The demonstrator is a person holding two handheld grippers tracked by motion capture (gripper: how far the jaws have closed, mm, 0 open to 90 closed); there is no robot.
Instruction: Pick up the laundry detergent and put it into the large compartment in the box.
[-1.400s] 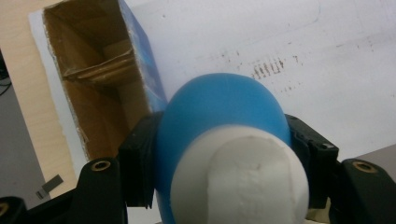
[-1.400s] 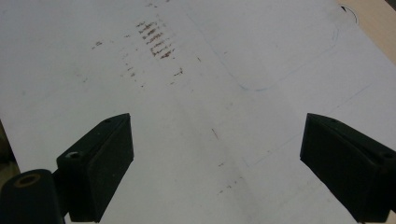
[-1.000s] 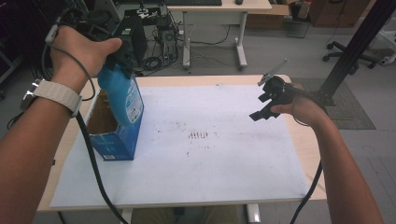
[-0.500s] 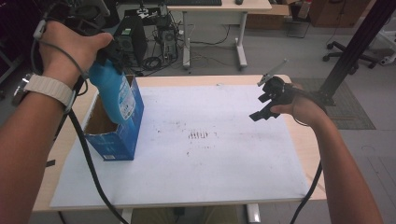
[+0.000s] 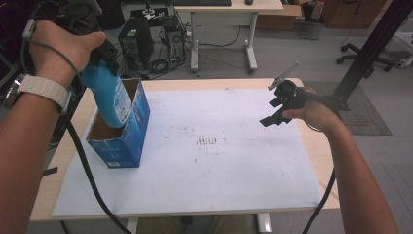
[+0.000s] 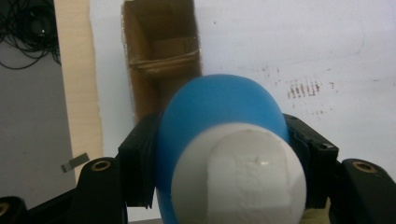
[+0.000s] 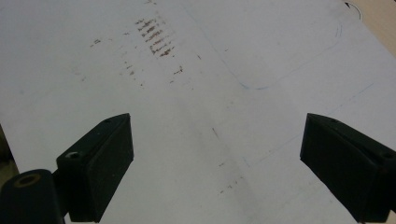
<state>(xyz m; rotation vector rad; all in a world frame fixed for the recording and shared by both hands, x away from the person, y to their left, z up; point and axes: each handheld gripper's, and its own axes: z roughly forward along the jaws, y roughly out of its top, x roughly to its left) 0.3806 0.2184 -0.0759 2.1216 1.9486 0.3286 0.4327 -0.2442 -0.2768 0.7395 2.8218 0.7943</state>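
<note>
The left gripper (image 5: 104, 61) pinches a blue bottle (image 5: 108, 100) just below its white cap (image 6: 240, 179), one black jaw pressed against each side of the neck. The bottle hangs straight down from the jaws, and its lower end sits inside the open top of a blue cardboard box (image 5: 127, 141) that stands directly beneath the gripper; whether the bottle's base touches the box floor cannot be told. In the left gripper view the brown inside of the box (image 6: 161, 58) shows just beyond the bottle's shoulder, with the white sheet (image 6: 280, 46) off to the side of it and a strip of the wooden table edge (image 6: 77, 70) on the other side.

The left hand (image 5: 63, 46), with a pale band at the wrist, grips the tool from above, and a black cable (image 5: 87, 170) trails down from it past the near table edge.

The right gripper (image 5: 278, 105) is held above the far side of the sheet, well apart from the box and bottle. Its jaws are spread wide with nothing between them; in the right gripper view only the white sheet, with a patch of dark smudges (image 7: 154, 35) ahead of the jaws, lies below. The right hand (image 5: 316, 114) holds it level, jaws pointing toward the middle of the table (image 5: 214, 84).
</note>
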